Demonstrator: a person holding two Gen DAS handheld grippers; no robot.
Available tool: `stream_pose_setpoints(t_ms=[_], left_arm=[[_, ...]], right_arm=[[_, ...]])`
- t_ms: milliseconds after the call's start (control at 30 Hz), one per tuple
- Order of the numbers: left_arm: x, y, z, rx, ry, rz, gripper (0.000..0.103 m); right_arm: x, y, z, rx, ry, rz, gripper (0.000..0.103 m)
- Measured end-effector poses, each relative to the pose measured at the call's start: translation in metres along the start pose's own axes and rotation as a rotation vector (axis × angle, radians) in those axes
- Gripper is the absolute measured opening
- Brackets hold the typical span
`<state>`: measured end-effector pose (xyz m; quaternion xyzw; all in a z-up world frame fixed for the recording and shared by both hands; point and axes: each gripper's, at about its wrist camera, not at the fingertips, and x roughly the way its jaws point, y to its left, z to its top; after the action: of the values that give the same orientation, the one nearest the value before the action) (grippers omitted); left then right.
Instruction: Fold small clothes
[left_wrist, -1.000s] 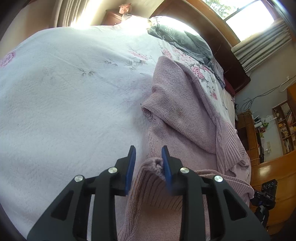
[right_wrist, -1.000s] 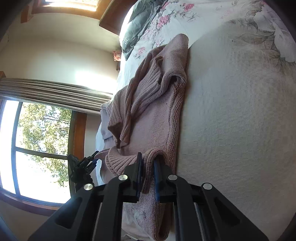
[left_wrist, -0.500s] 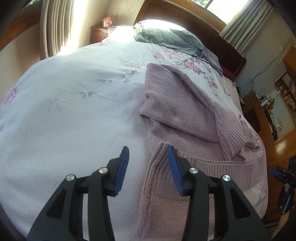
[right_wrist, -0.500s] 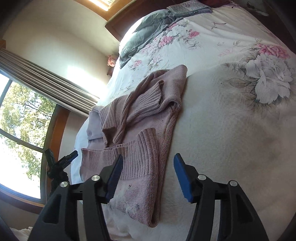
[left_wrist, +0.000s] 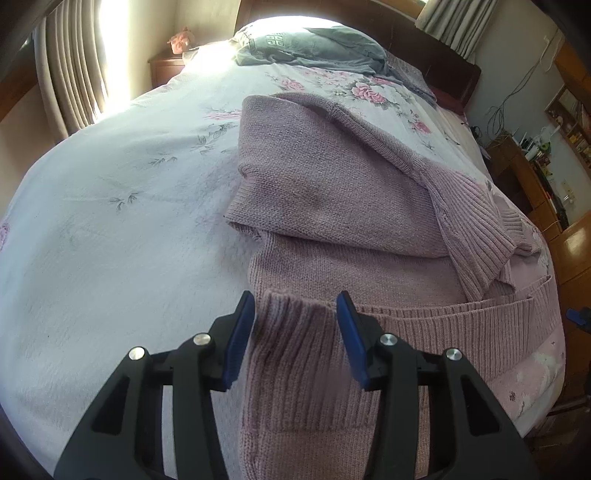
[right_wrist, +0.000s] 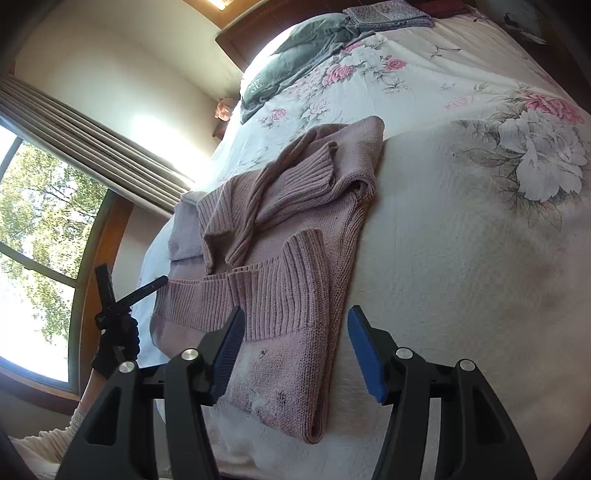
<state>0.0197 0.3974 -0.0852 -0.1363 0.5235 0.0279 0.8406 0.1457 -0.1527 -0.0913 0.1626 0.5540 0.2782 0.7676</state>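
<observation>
Left wrist view: a second ago, clamped on the ribbed hem of the sweater (left_wrist: 332, 229); now released, with the left gripper (left_wrist: 295, 332) spread wide and drawn back a little. Blue fingers (left_wrist: 240, 332) standing either side of the folded-up hem corner, holding nothing; contact with the knit hard to judge. Hem lying flat, folded up over the lower body of the garment. Mauve knit sweater spread on the bed (left_wrist: 110, 221), over a white floral cover. One sleeve folded across the chest, ribbed cuff pointing toward the lower right. Dark stain in the middle of the folded sleeve. Grey garment (left_wrist: 314, 46) heaped near the headboard, well apart from the sweater.

Right wrist view: a second ago, pinched shut on the hem's other corner; now let go, with the right gripper (right_wrist: 295, 343) opened wide and pulled back. Fingers (right_wrist: 365, 350) empty, hovering over the near edge of the sweater (right_wrist: 295, 229), touching nothing clearly. Ribbed hem band folded up, lying across the lower body. Sleeves crossed in a loose bundle above it. Dark specks on the nearest edge. Beyond the left side, a gloved hand (right_wrist: 118, 343) gripping the other tool near the window.
</observation>
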Motion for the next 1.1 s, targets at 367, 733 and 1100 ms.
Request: stream_pose_setpoints(t_ms=[367, 733, 1100], left_arm=[[-0.031, -0.017, -0.013, 0.041, -0.066, -0.054, 0.012], [0.000, -0.020, -0.011, 0.050, -0.001, -0.014, 0.029], [-0.012, -0.020, -0.020, 0.068, -0.038, -0.033, 0.011]], right_arm=[[0.022, 0.034, 0.019, -0.189, 0.004, -0.132, 0.060], [0.079, 0.034, 0.038, -0.290, 0.094, -0.221, 0.061], [0.080, 0.047, 0.026, -0.386, 0.096, -0.189, 0.013]])
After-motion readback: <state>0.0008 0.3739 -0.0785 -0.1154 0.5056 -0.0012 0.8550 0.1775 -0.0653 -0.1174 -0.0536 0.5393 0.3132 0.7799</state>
